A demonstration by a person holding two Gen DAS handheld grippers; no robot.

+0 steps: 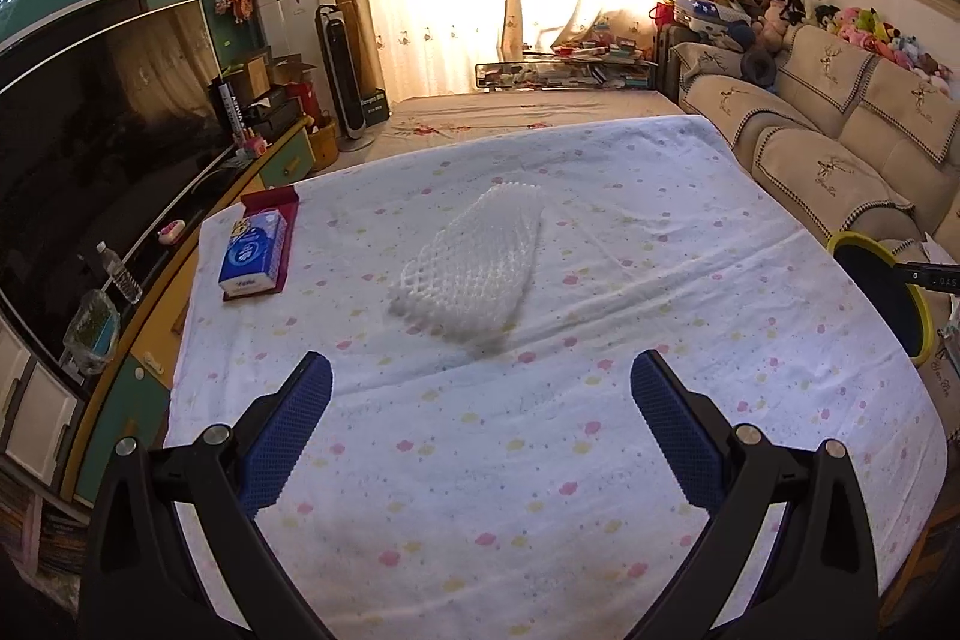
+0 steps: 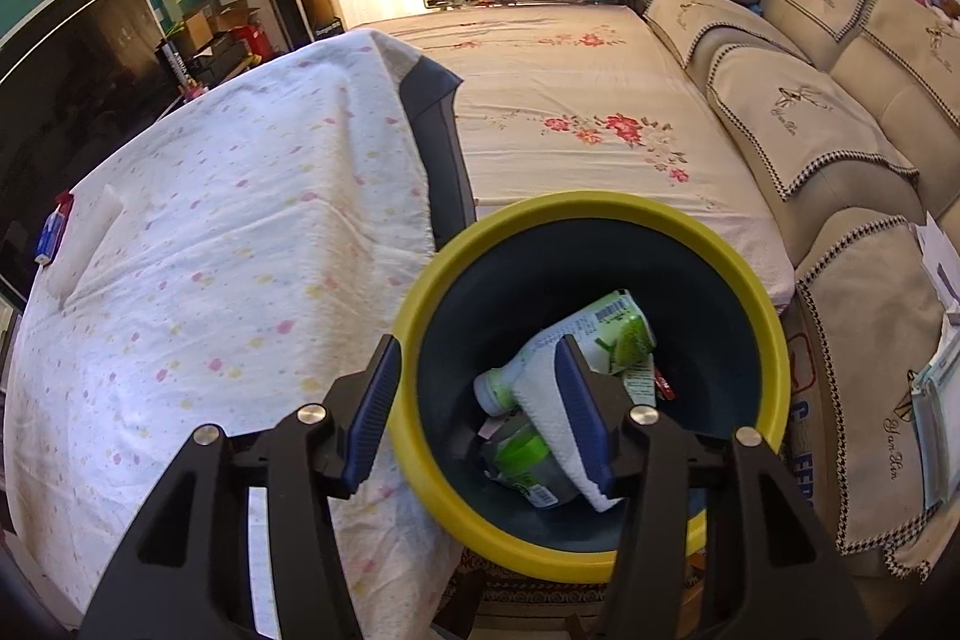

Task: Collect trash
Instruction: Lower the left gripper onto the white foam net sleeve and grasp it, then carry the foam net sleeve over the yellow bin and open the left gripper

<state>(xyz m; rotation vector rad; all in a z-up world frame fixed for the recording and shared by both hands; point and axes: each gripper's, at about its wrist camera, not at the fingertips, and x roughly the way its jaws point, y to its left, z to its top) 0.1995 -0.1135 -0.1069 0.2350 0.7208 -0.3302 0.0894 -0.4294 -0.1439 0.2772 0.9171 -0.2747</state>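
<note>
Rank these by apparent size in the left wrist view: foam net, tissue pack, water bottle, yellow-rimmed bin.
1. Foam net, clearly largest.
2. Tissue pack.
3. Water bottle, smallest.
The yellow-rimmed bin is cut off by the table edge, so its rank is unsure.

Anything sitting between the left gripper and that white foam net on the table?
Nothing: in the left wrist view, only bare flower-print tablecloth separates the open left gripper from the foam net. The tissue pack lies off to the left.
</note>
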